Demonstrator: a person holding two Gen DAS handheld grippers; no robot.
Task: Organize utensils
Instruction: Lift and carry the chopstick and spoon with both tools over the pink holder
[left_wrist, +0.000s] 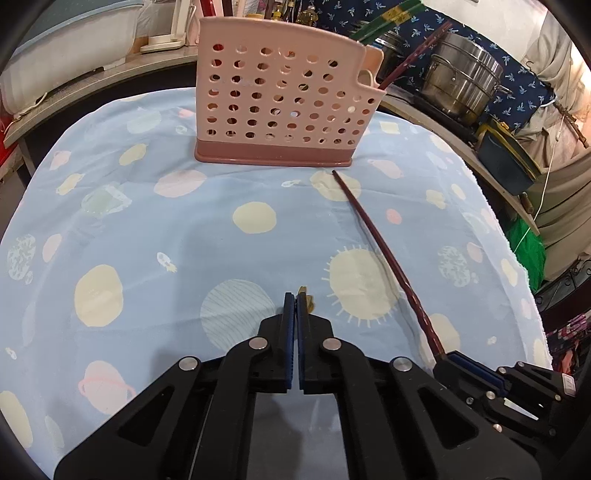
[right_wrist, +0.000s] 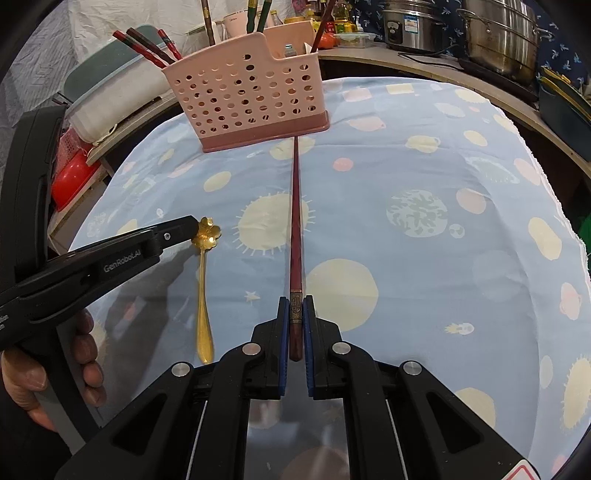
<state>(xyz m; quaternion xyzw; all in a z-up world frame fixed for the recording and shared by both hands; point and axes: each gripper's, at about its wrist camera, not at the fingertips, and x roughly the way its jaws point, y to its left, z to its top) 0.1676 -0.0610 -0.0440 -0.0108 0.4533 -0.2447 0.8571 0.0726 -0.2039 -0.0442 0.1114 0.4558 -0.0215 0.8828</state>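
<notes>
A pink perforated utensil holder (left_wrist: 277, 96) (right_wrist: 251, 99) stands at the far side of the blue patterned cloth (left_wrist: 147, 221) (right_wrist: 424, 277), with several chopsticks and other utensils standing in it. My right gripper (right_wrist: 295, 301) (left_wrist: 448, 356) is shut on the thick end of a dark red chopstick (right_wrist: 295, 221) (left_wrist: 373, 236); its thin tip rests on the cloth by the holder's base. My left gripper (left_wrist: 295, 295) (right_wrist: 192, 225) is shut, its tips against the flower-shaped bowl of a gold spoon (right_wrist: 203, 295) (left_wrist: 309, 299) that lies on the cloth. Whether a petal is pinched is hidden.
A hand (right_wrist: 85, 354) holds the left gripper's handle. Steel pots (left_wrist: 461, 85) (right_wrist: 498, 37) and a rice cooker (right_wrist: 410, 26) stand on the counter behind right. A red basin (right_wrist: 74, 177) sits low at the left. The cloth drops off at its right edge.
</notes>
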